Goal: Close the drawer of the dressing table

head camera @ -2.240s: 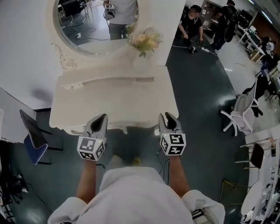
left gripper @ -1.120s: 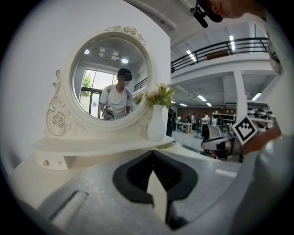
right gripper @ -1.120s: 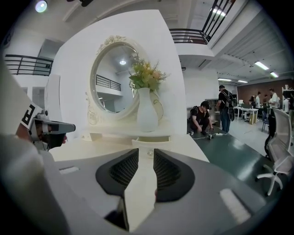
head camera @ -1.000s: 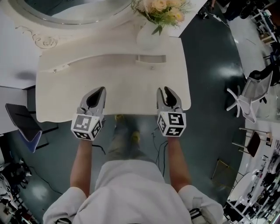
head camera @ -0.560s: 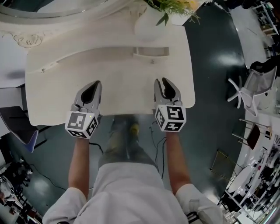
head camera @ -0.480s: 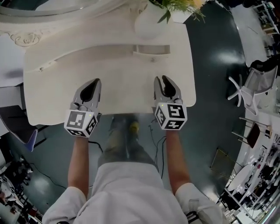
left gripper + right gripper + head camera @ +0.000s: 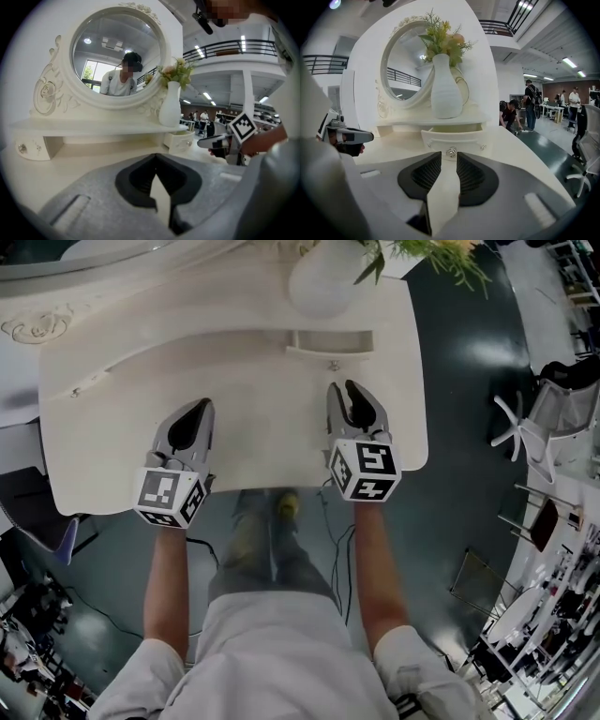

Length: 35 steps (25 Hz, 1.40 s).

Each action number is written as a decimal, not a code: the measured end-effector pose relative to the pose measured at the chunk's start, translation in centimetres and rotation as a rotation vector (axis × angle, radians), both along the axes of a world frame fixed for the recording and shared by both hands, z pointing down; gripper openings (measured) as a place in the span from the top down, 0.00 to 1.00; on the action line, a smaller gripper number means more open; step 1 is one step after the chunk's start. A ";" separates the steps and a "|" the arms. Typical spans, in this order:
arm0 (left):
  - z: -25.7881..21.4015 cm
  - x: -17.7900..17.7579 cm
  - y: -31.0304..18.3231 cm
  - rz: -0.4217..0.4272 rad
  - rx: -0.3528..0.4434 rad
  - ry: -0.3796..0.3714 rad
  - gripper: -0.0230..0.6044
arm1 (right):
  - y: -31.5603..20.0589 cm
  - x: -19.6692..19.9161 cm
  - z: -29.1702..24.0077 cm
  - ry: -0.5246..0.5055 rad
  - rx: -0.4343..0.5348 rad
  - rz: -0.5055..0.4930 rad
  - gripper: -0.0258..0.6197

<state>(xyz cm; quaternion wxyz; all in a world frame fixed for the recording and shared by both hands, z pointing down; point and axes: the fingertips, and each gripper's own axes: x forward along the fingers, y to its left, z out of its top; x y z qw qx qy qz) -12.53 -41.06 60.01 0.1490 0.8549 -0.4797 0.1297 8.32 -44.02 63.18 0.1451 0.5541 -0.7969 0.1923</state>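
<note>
Right, drawer (image 7: 454,137) is pulled partway out from under the raised shelf (image 7: 440,123) at the back right of the desk (image 7: 253,432). Gap behind its front panel is visible in the right gripper view. Its metal knob (image 7: 451,151) faces the person.

Right hand-held gripper (image 7: 343,386) hovers over the desk with the drawer at its 12 o'clock in the head view. Jaws are a little apart with nothing between them. The knob sits just beyond the gap, and I can't tell whether it's touching.

Left hand-held gripper (image 7: 201,406) is at 9 o'clock of the right one, well apart from it and also above the desk surface. Its jaws meet at the tips and hold nothing. From its own view the drawer is off at 2 o'clock.

White vase (image 7: 446,89) stands on the shelf directly at 12 o'clock of the drawer, with flowers (image 7: 440,35) in it. Oval mirror (image 7: 117,51) with an ornate white frame stands at 10 o'clock of the vase and shows a person's reflection. A second small drawer (image 7: 29,147) sits shut at the far left end under the shelf.

Person's shoe (image 7: 287,504) shows on the dark floor at 6 o'clock of the desk edge. Office chair (image 7: 525,432) is at 3 o'clock, clear of the desk. Several people (image 7: 513,115) stand in the background at 3 o'clock in the right gripper view.
</note>
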 end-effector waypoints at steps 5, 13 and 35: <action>0.1 0.2 -0.3 0.007 0.000 0.006 0.97 | -1.1 -0.6 0.4 0.002 -0.004 0.001 0.82; 1.1 0.4 -0.2 0.023 -0.022 0.016 0.97 | -2.5 -1.1 1.5 0.047 -0.010 0.012 0.82; 1.3 0.9 -0.9 0.039 -0.033 0.032 0.97 | -6.1 -0.4 1.7 0.031 -0.025 0.057 0.82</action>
